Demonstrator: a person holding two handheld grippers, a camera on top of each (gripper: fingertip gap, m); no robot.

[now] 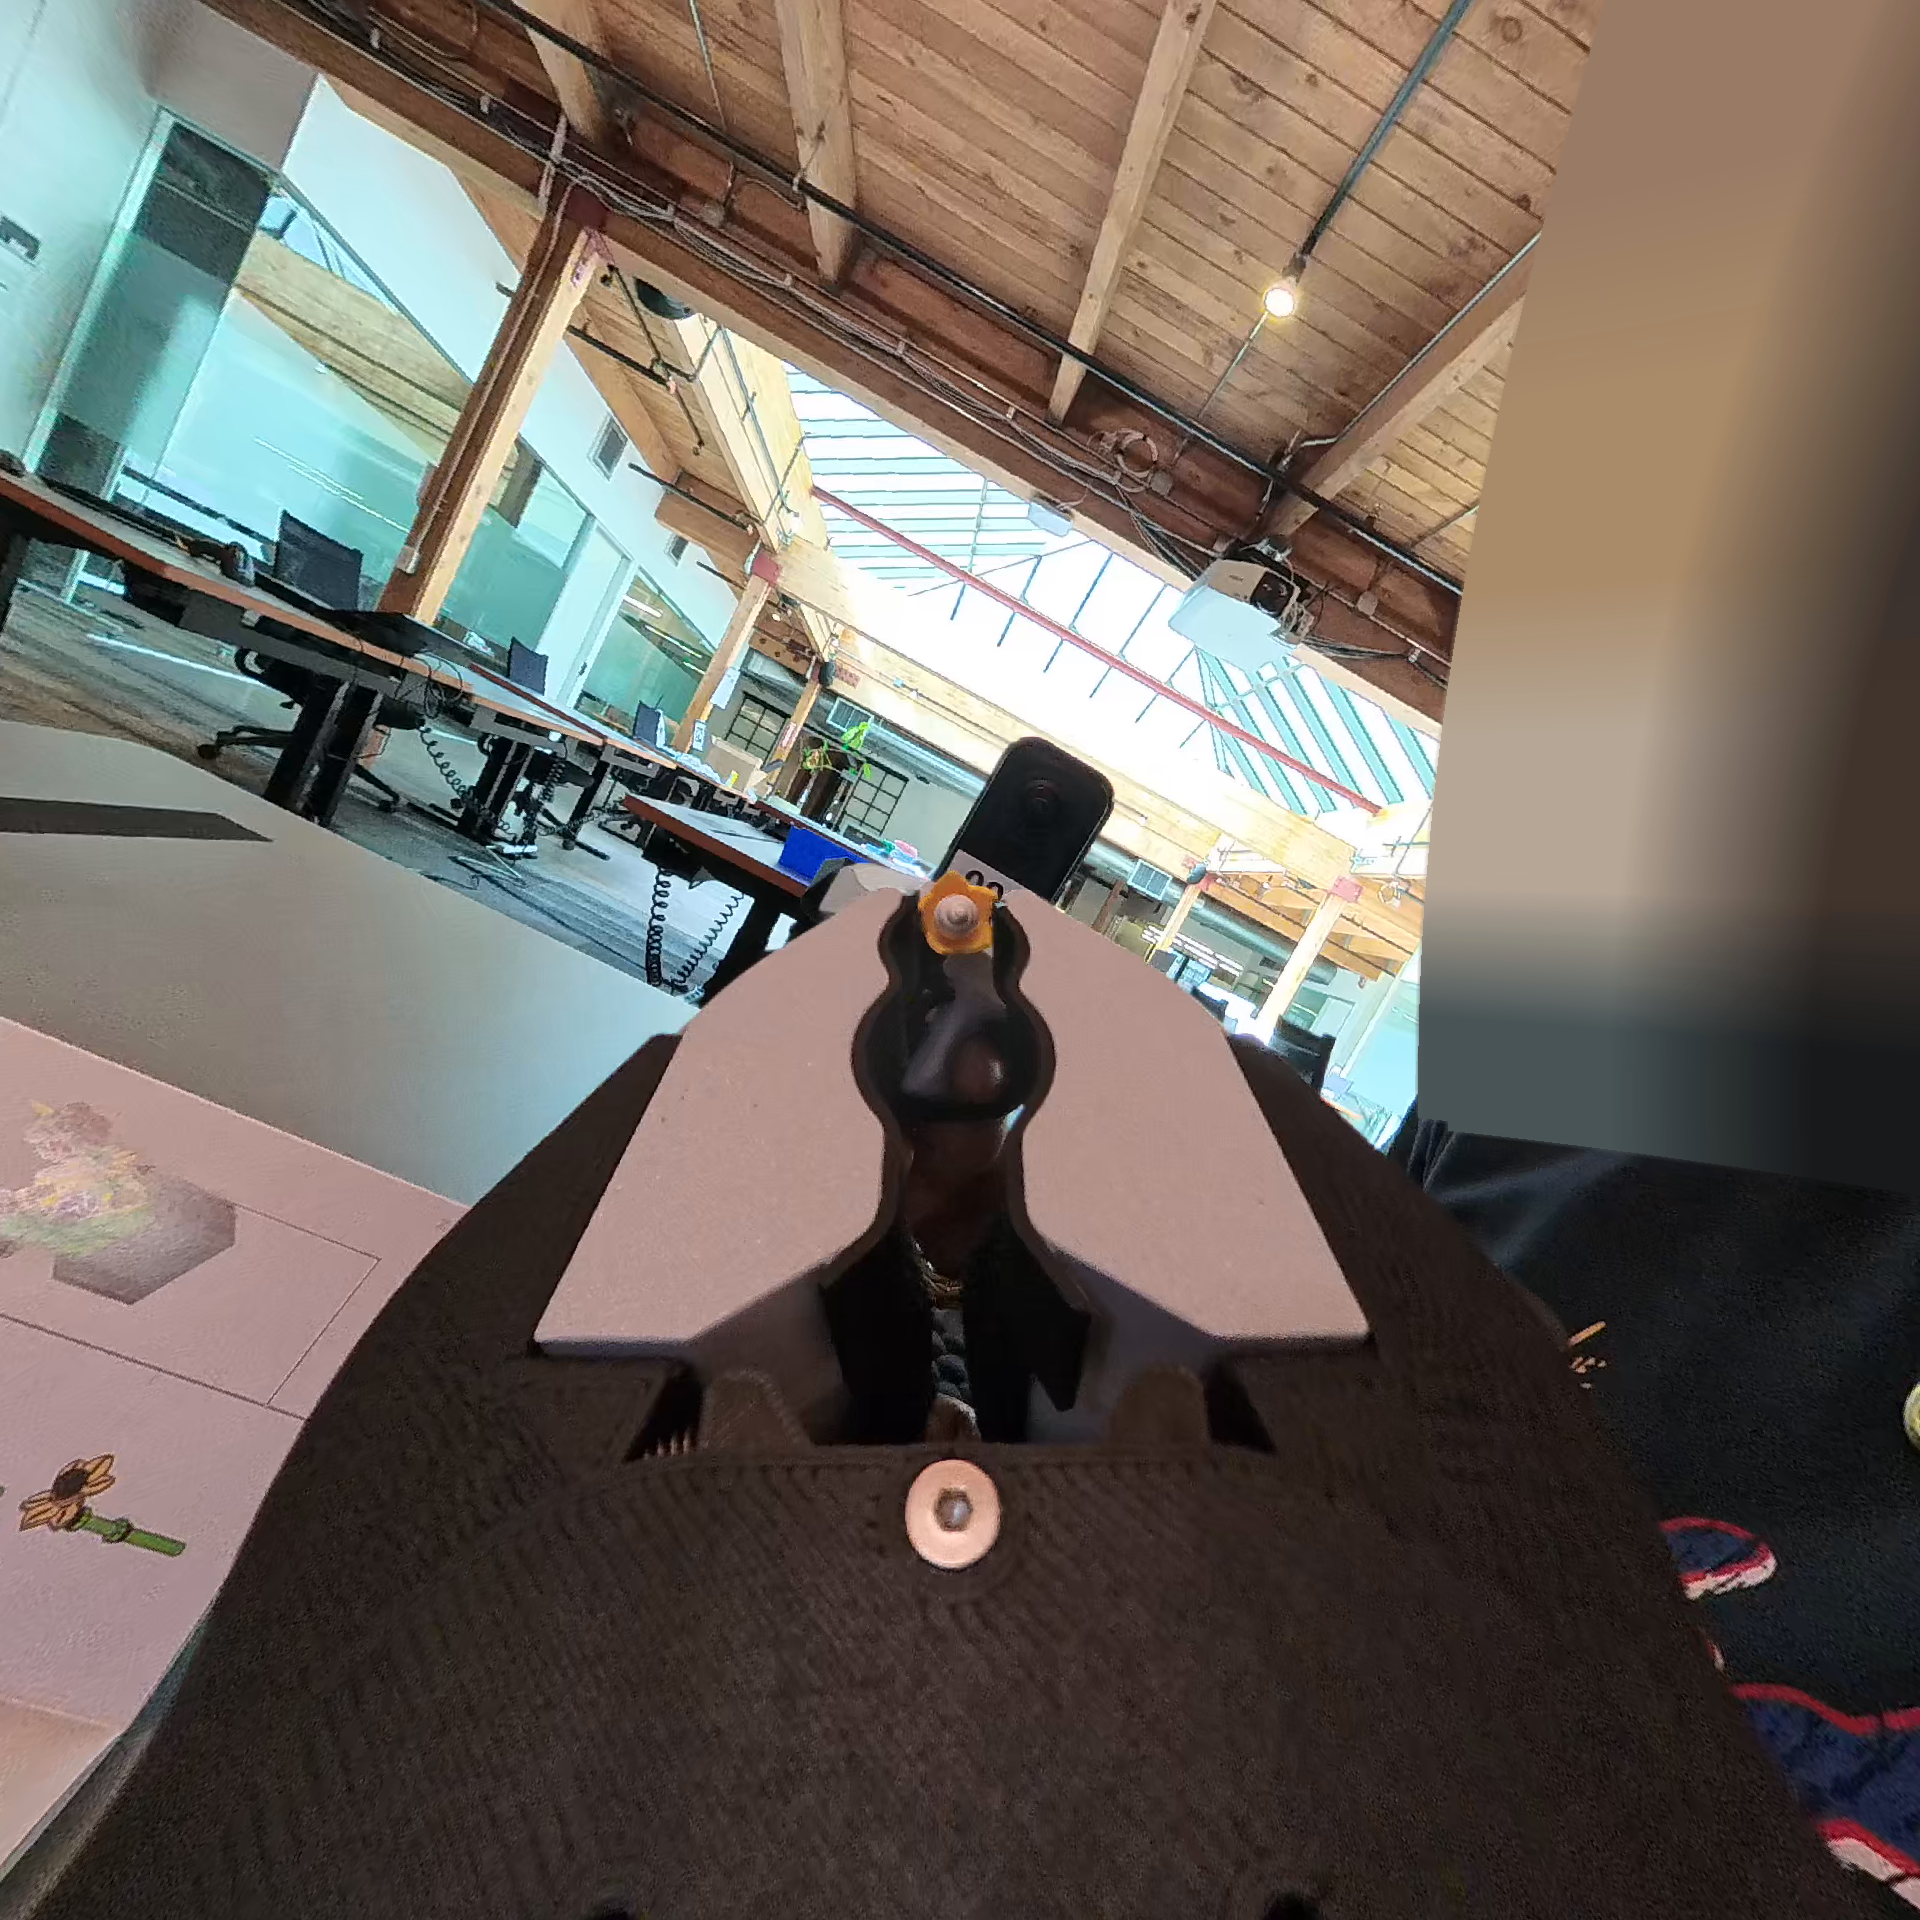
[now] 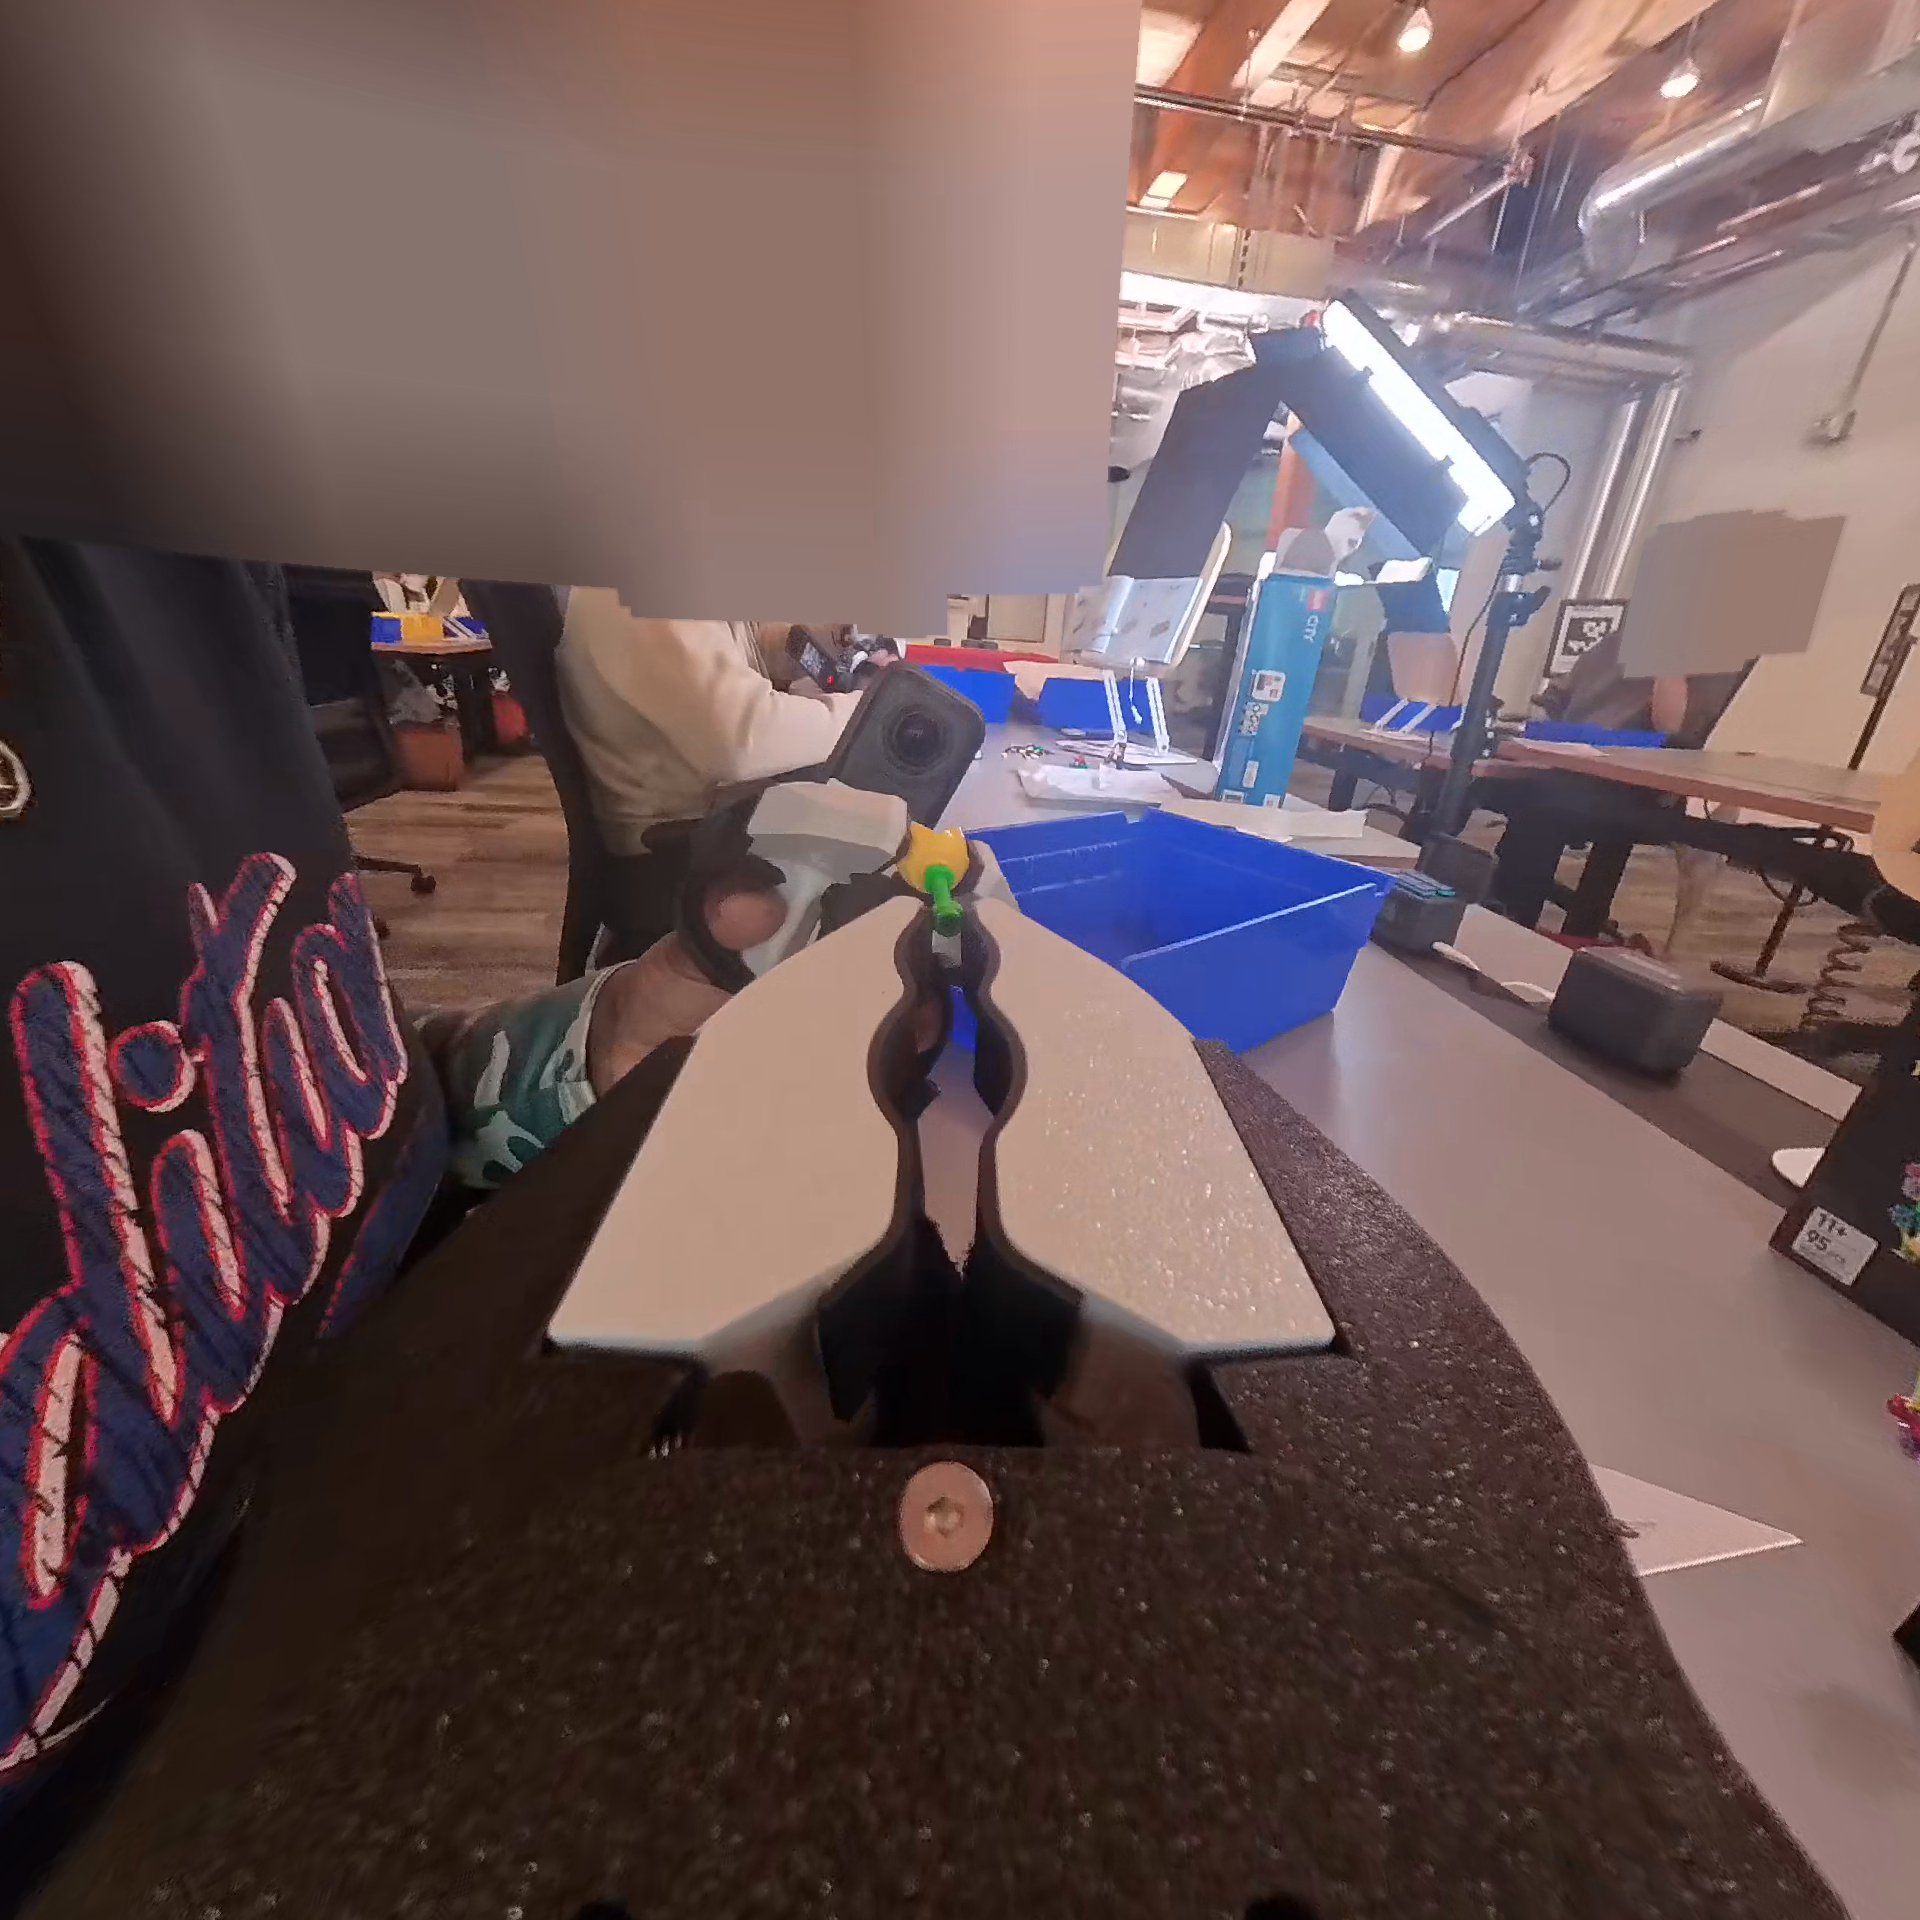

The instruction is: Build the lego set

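Both grippers are held up in the air, tip to tip. My left gripper (image 1: 954,940) is shut on a small yellow flower piece (image 1: 954,912) with a pale grey pin at its centre. My right gripper (image 2: 943,925) is shut on a short green stem (image 2: 943,902) that meets the same yellow flower piece (image 2: 933,857). In the right wrist view the left gripper (image 2: 831,831) and a hand on it sit just behind the flower. In the left wrist view the right gripper's black camera (image 1: 1029,821) shows behind the flower.
An open instruction booklet (image 1: 156,1351) lies on the grey table (image 2: 1455,1195) at my left. A blue bin (image 2: 1195,914) stands beyond the right gripper. A small dark grey box (image 2: 1631,1008) and the black set box (image 2: 1860,1195) are at the right. A person's dark sweater (image 2: 156,1143) is close by. Less than 4 cm separates the two grippers' tips.
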